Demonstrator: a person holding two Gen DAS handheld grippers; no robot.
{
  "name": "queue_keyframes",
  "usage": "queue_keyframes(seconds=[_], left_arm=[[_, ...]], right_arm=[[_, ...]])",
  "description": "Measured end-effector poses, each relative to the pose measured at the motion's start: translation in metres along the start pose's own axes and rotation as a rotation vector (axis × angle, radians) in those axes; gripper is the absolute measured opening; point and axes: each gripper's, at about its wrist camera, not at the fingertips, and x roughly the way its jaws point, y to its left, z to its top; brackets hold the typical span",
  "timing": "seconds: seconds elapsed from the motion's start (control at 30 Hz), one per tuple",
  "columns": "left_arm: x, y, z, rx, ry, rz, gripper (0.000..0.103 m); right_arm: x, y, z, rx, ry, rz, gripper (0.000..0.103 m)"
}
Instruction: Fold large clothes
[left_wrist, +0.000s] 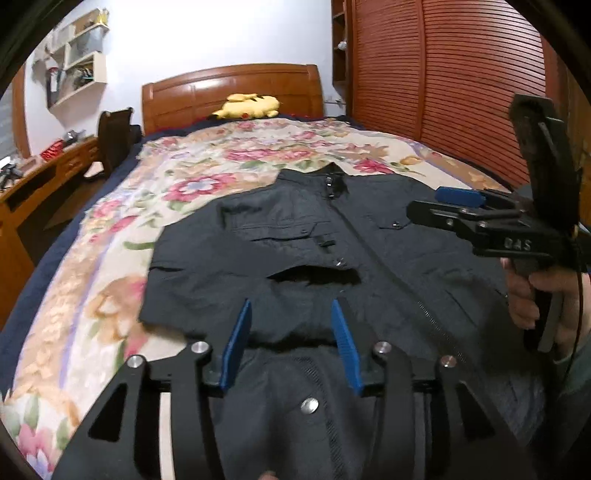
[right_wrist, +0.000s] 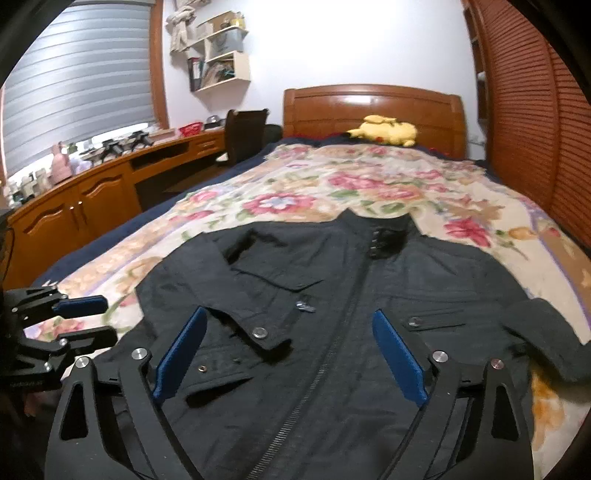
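The left gripper (left_wrist: 291, 343) is seen with its jaws spread moderately wide and nothing held between the blue pads (left_wrist: 236, 343); it is poised just above the lower left part of the jacket (left_wrist: 295, 240), where a sleeve appears to have been laid across the front. The right gripper (right_wrist: 291, 354) is likewise held open, wider still, with only air between its ribbed blue pads (right_wrist: 399, 360), and is hovered over the middle of the jacket beside the zip (right_wrist: 332, 339). Both tools seem to be kept clear of the cloth so that the next grasping points can be chosen (probably a hem or a shoulder, though that is a judgement).

The jacket is spread front-up and zipped on the floral bedspread (left_wrist: 110, 258), collar toward the headboard (left_wrist: 232, 88), presumably because a broad flat bed gives room for a large garment. Its fabric is dark, matte and finely creased, apparently a thin woven shell, broken by flap pockets, metal snaps (right_wrist: 260, 332) and a toothed zip. The right sleeve (right_wrist: 546, 332) is left angled outward onto the bedspread. A yellow plush toy (right_wrist: 386, 131) is seen lying at the headboard, well apart from the work.
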Motion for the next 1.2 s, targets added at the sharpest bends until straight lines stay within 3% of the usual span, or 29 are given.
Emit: queue_keyframes(seconds=[0.17,0.4,0.7,0.77,0.8,0.9,1.2], left_arm=[[-0.014,0.017,-0.017,-0.052,-0.013,0.021,0.053],[-0.017,0.036,-0.044,-0.093,0.009,0.046,0.054],[-0.032,0.041,-0.052,-0.102,-0.002,0.08,0.055],[-0.034,0.04,-0.051,-0.105,-0.003,0.085,0.055],[-0.035,0.04,-0.051,-0.106,-0.004,0.088,0.055],[-0.038,0.037,-0.051,-0.104,-0.004,0.1,0.055],[-0.038,0.021,-0.041,-0.095,-0.025,0.099,0.055]], right_arm=[[0.021,0.018,-0.004,-0.007,0.046,0.057,0.087],[0.066,0.041,-0.028,-0.064,0.189,0.113,0.083],[0.102,0.057,-0.06,-0.127,0.351,0.188,0.073],[0.1,0.058,-0.06,-0.135,0.348,0.182,0.061],[0.099,0.057,-0.06,-0.135,0.348,0.19,0.041],[0.098,0.057,-0.061,-0.13,0.342,0.213,0.01],[0.054,0.03,-0.042,-0.116,0.22,0.137,0.007]])
